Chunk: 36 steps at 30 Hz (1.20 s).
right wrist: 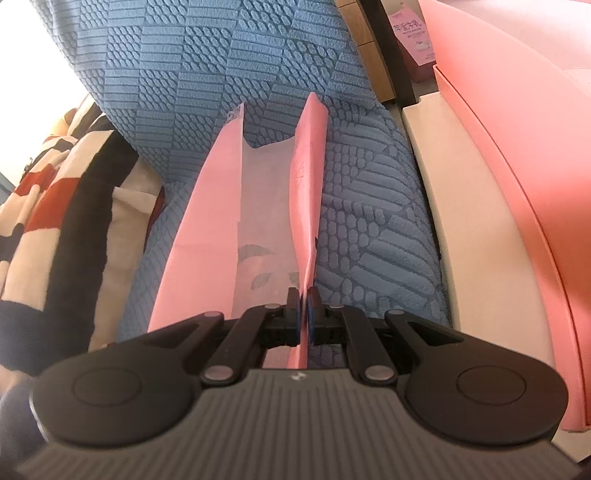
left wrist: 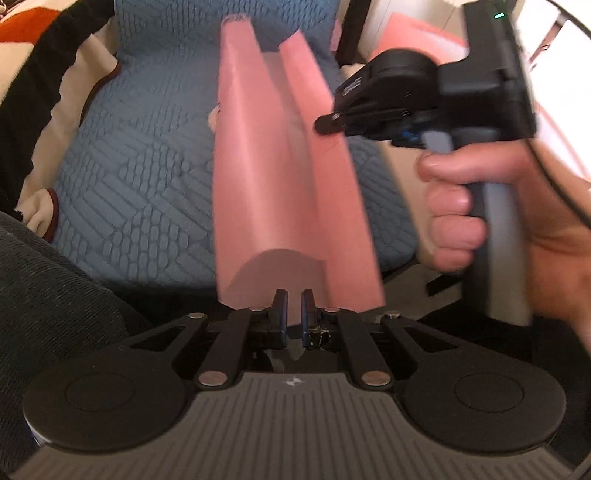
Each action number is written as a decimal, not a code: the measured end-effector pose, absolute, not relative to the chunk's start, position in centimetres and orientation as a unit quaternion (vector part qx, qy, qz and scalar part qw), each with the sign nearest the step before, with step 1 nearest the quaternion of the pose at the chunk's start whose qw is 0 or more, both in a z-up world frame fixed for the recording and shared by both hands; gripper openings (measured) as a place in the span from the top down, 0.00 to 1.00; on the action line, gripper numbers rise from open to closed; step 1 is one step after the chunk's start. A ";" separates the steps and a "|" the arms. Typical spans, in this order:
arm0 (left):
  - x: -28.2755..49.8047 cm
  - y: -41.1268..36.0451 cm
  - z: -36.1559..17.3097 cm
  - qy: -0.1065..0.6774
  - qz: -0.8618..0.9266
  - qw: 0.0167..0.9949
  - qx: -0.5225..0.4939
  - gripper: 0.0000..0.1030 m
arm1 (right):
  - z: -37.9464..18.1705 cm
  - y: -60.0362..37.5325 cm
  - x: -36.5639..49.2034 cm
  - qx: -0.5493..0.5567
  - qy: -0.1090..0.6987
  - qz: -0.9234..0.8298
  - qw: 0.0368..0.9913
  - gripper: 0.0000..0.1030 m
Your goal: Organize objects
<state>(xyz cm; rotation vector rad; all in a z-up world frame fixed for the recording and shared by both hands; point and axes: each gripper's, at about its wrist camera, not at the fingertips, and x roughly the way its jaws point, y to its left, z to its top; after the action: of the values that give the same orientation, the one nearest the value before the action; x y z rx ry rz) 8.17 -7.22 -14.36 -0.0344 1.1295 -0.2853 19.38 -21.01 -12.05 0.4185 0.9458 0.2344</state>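
Both grippers, left (left wrist: 294, 308) and right (right wrist: 304, 308), pinch the pink bag (left wrist: 280, 177) at six o'clock: light, floppy paper, best gripped by edges.

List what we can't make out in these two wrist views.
- Left wrist: pink bag smeared by motion blur; no print readable.
- Left wrist: right claw tips blurred against the bag.
- Right wrist: bag's near end hidden under the claw body.
- Right wrist: pink box text too small.
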 end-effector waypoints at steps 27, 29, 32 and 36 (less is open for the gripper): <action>11.1 0.3 -8.3 0.386 -0.035 0.909 -0.151 0.91 | -11.9 -19.6 18.7 0.125 0.458 0.100 0.875 0.93; 11.6 0.6 -8.5 0.390 -0.024 0.909 -0.148 0.91 | -11.8 -19.4 18.5 0.123 0.460 0.102 0.873 0.93; 12.8 1.1 -9.1 0.397 -0.013 0.906 -0.147 0.91 | -11.6 -19.1 18.1 0.119 0.462 0.105 0.873 0.93; 14.4 1.5 -9.7 0.400 0.001 0.904 -0.148 0.91 | -11.3 -19.2 17.7 0.115 0.458 0.097 0.876 0.93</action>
<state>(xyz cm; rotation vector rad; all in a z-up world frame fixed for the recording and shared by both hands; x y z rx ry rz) 14.35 1.54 -9.74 -0.3054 0.8271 0.0014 17.66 -19.19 -11.27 0.2392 0.9550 0.2024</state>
